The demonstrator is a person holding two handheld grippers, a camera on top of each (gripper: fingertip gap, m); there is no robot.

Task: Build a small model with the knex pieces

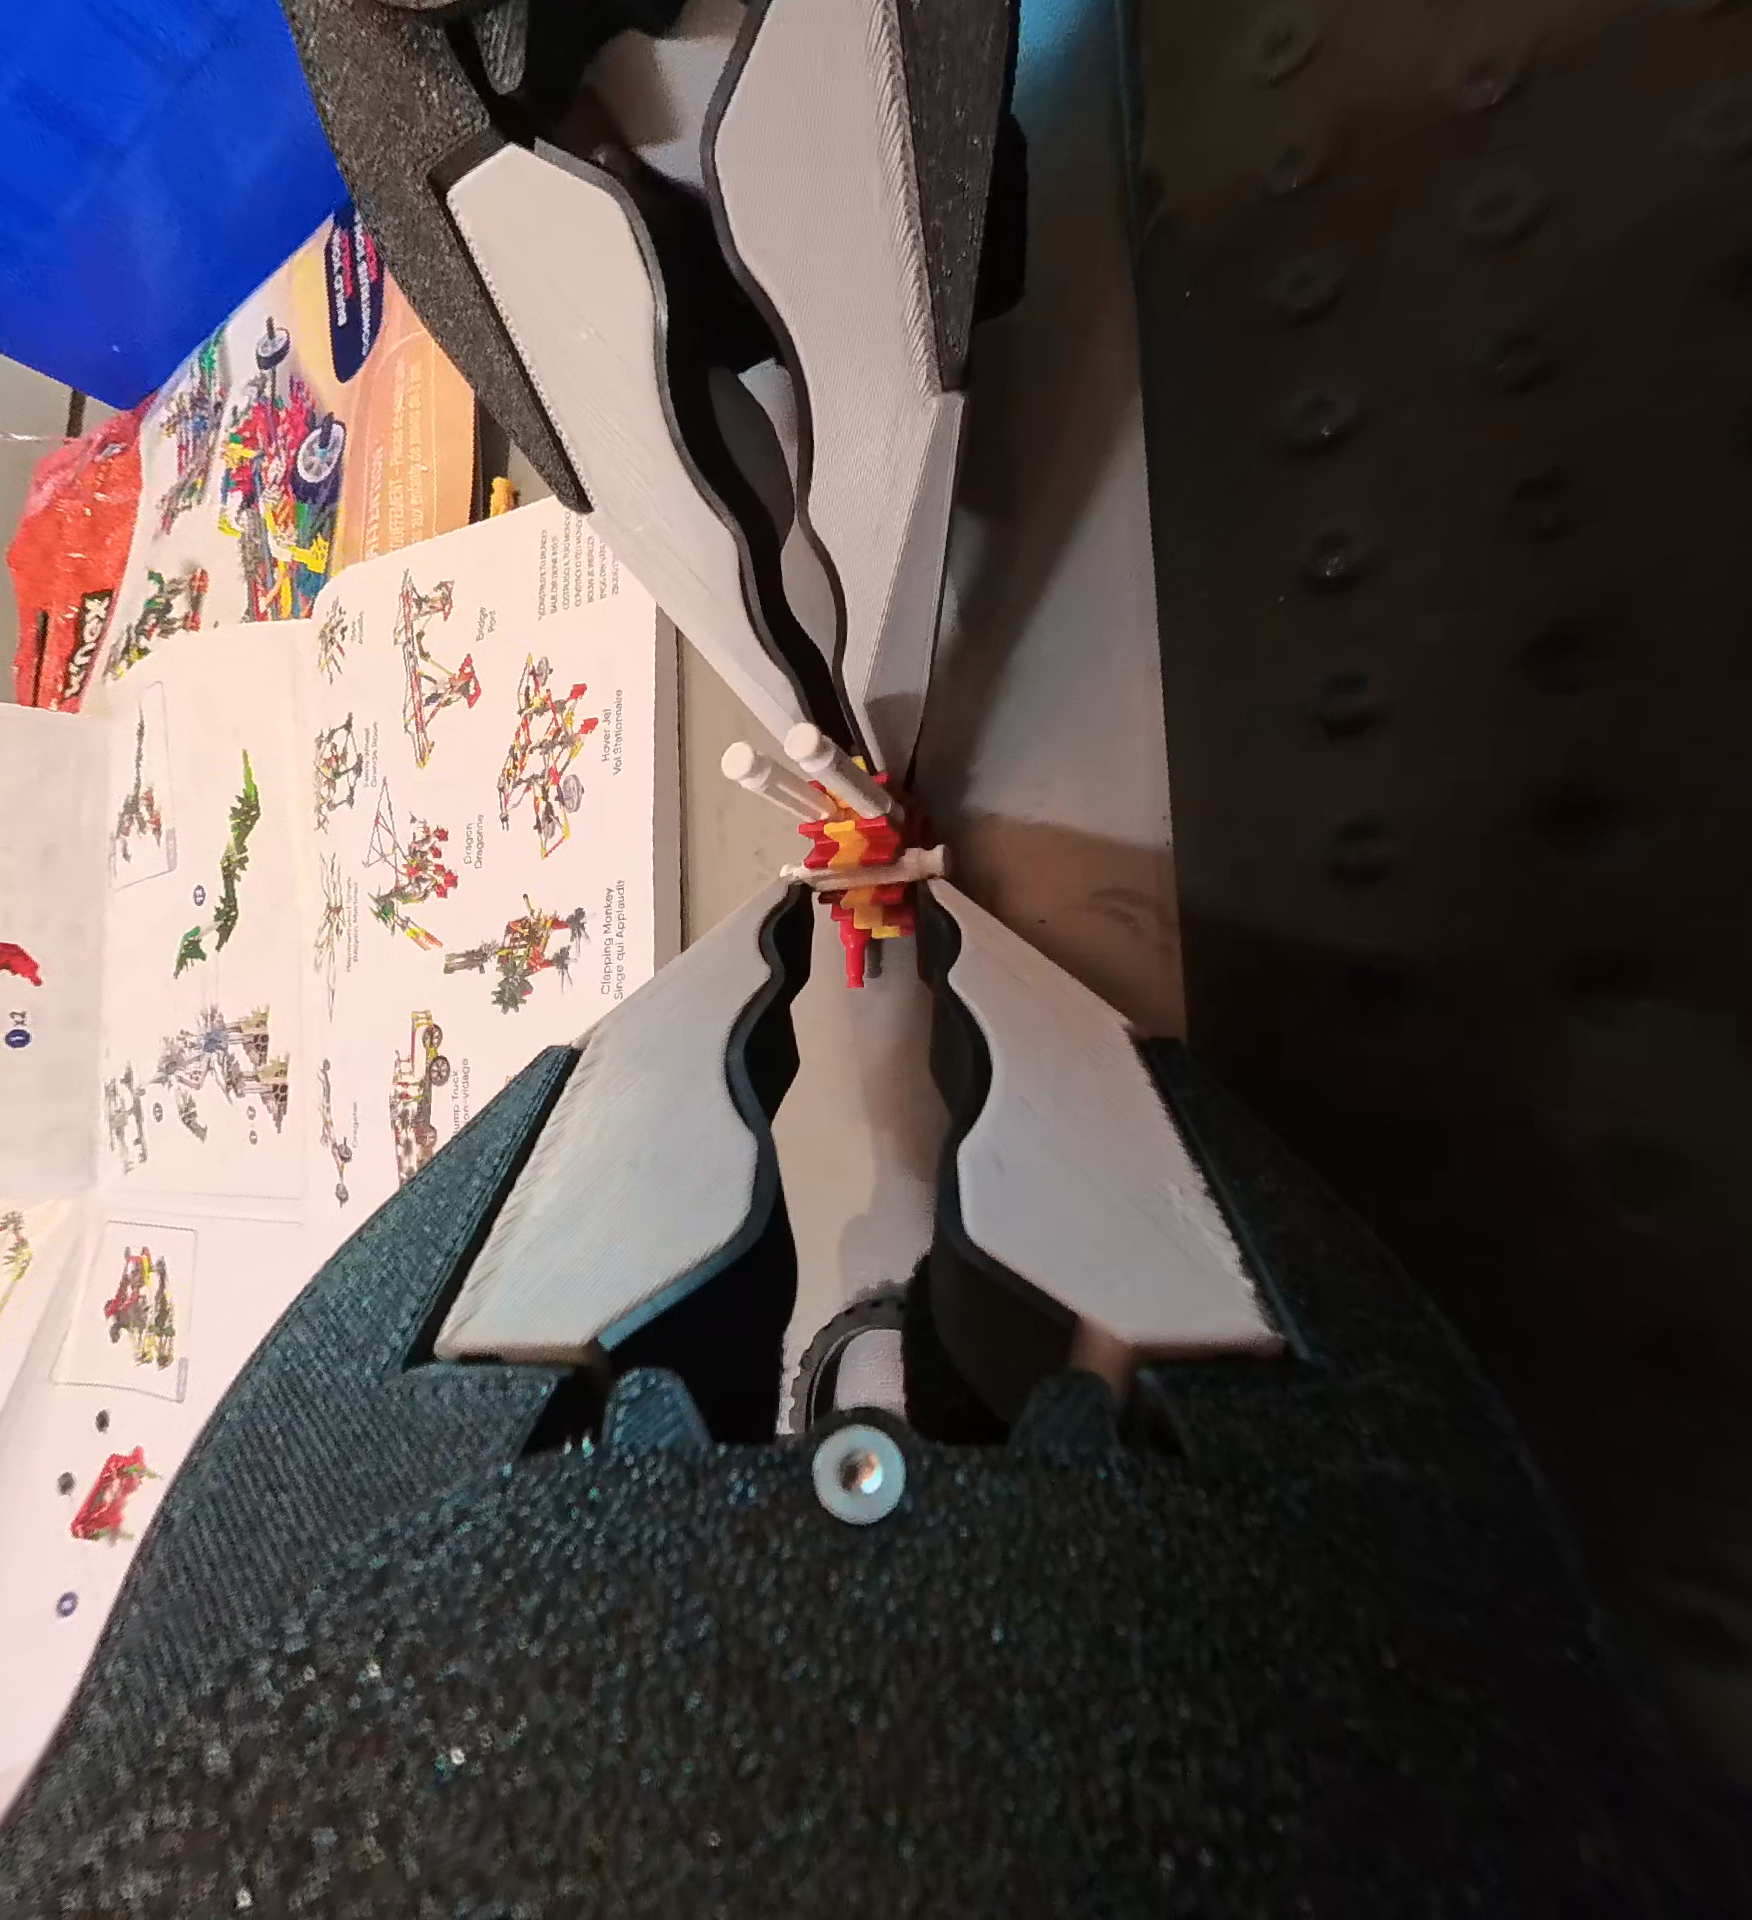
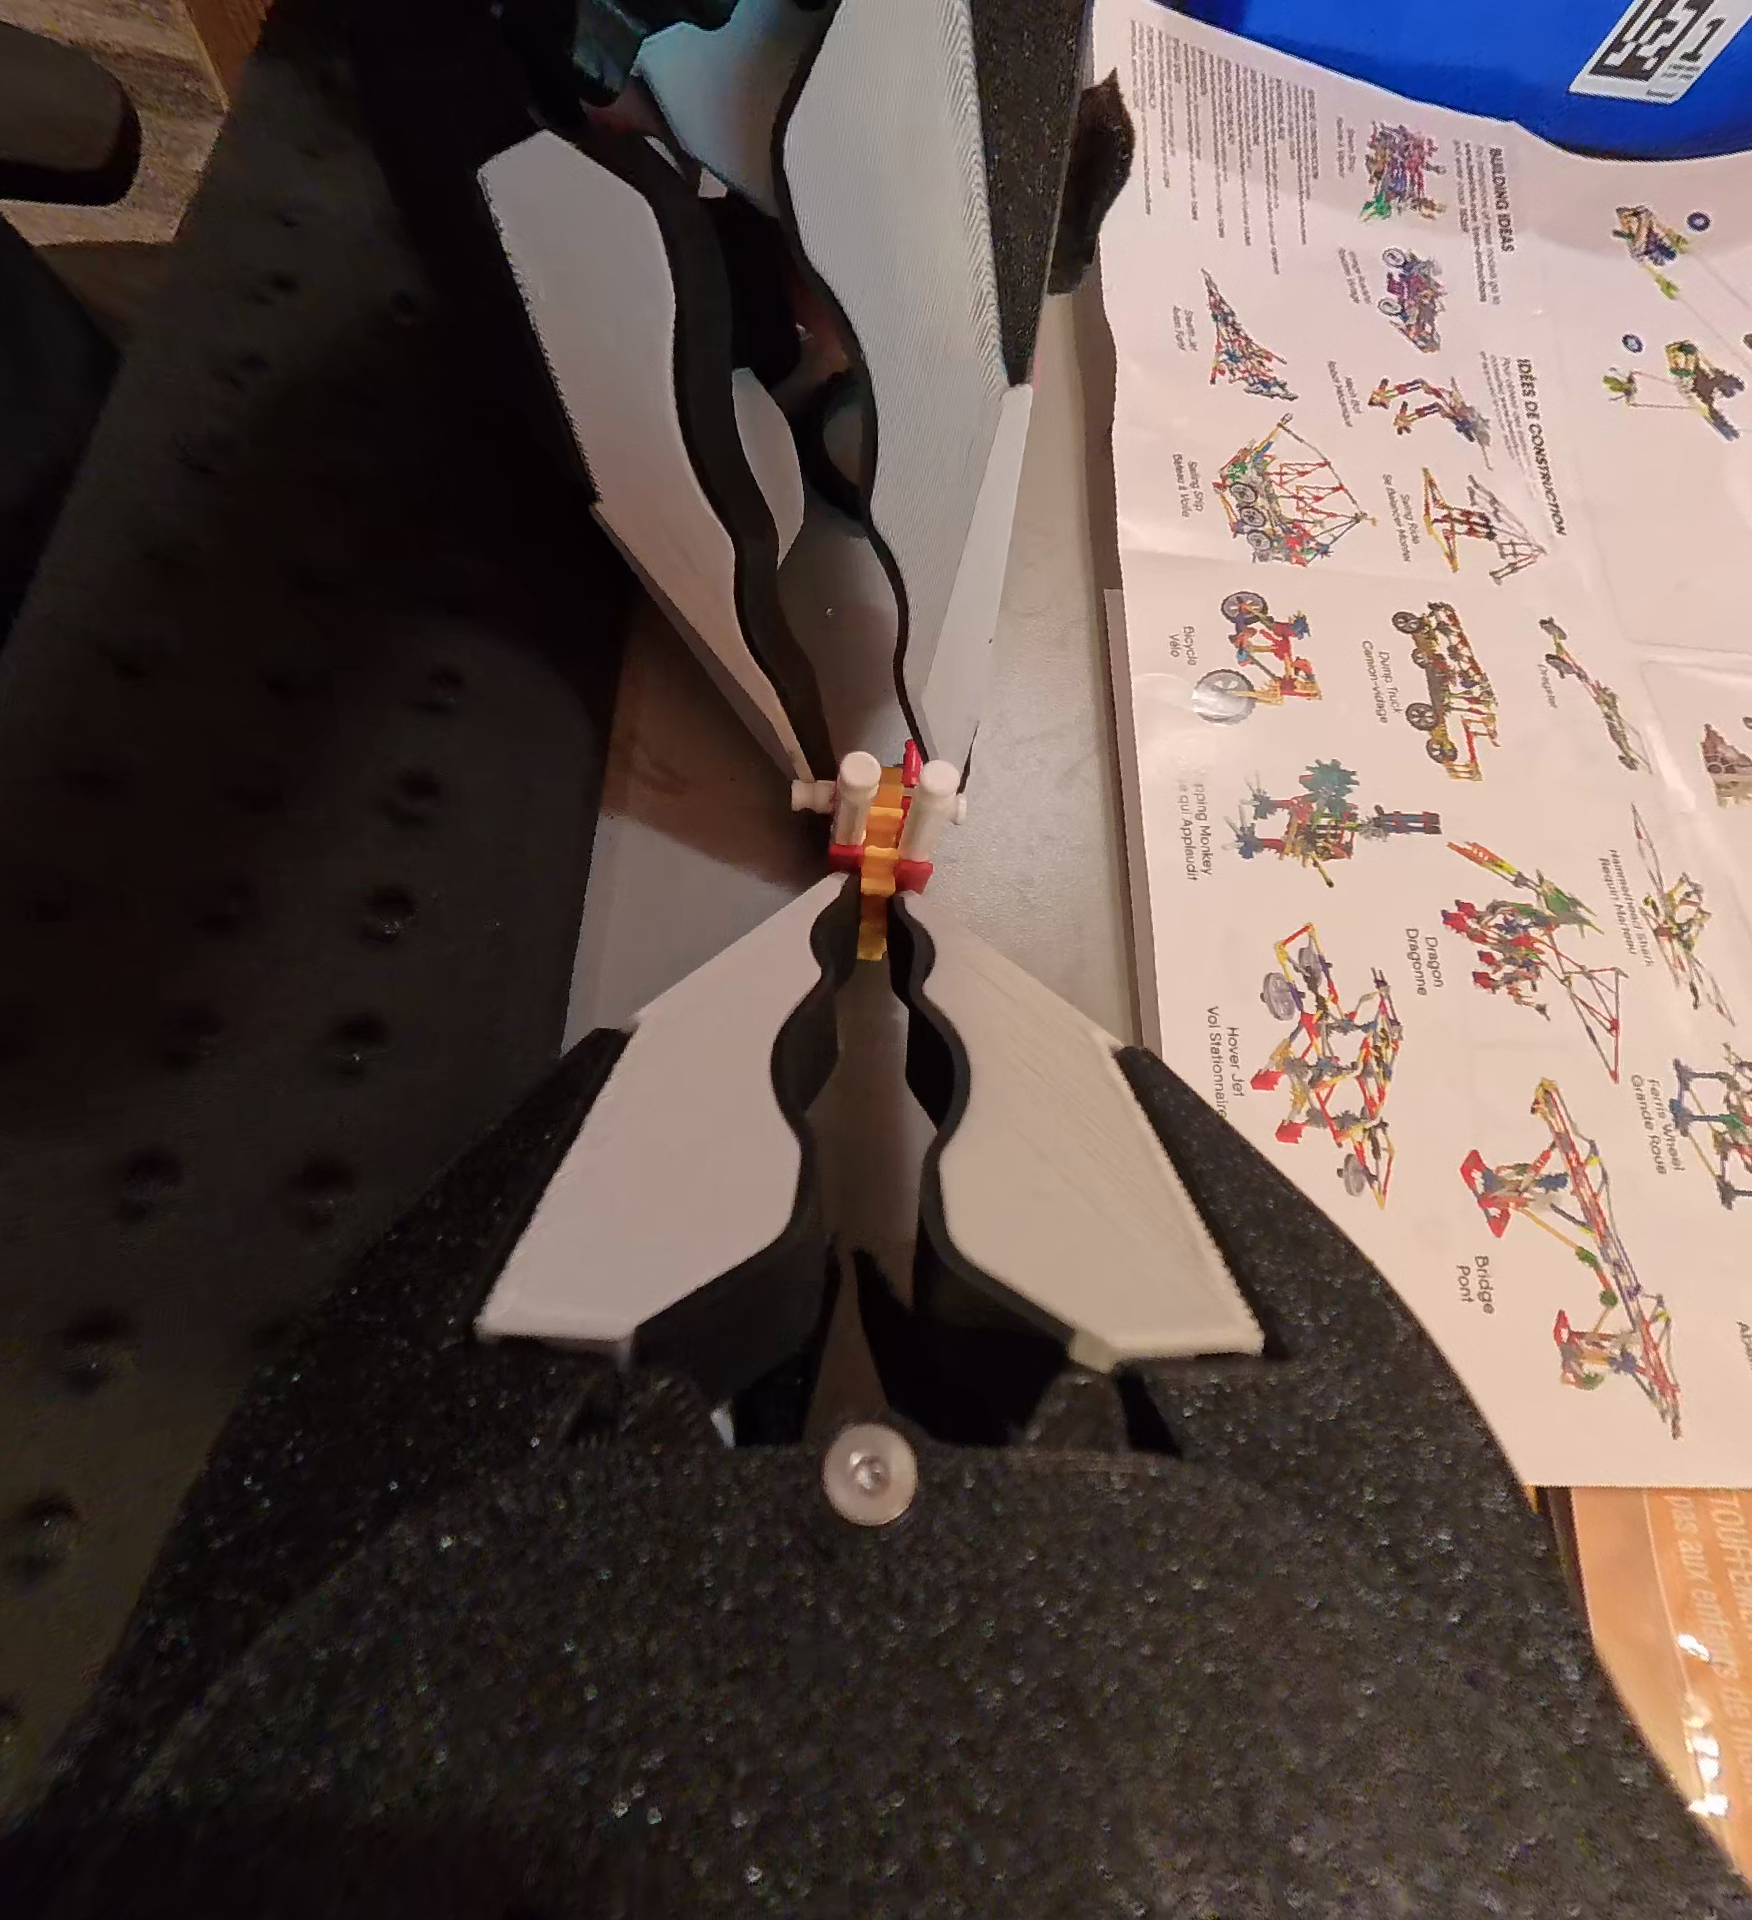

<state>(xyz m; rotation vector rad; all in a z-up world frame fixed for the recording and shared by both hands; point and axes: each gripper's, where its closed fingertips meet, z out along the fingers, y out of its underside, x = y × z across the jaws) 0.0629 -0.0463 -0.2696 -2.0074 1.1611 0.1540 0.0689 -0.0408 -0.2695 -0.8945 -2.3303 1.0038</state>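
Gripping toy assembly (image 1: 856, 862): both claws; red bag (image 1: 72, 561) left-view only.

It looks like a hobby or play corner in a home, though a lab bench cannot be ruled out. A folded-out instruction sheet (image 2: 1454, 790) printed with pictures of toy rod-and-connector models fills the right of the right wrist view, lying on a pale tabletop (image 2: 1048, 790). In the left wrist view, upper left, sit a blue plastic bin (image 1: 93, 177) and a red bag (image 1: 72, 551). Dark dimpled upholstery (image 1: 1474, 520) fills the right.
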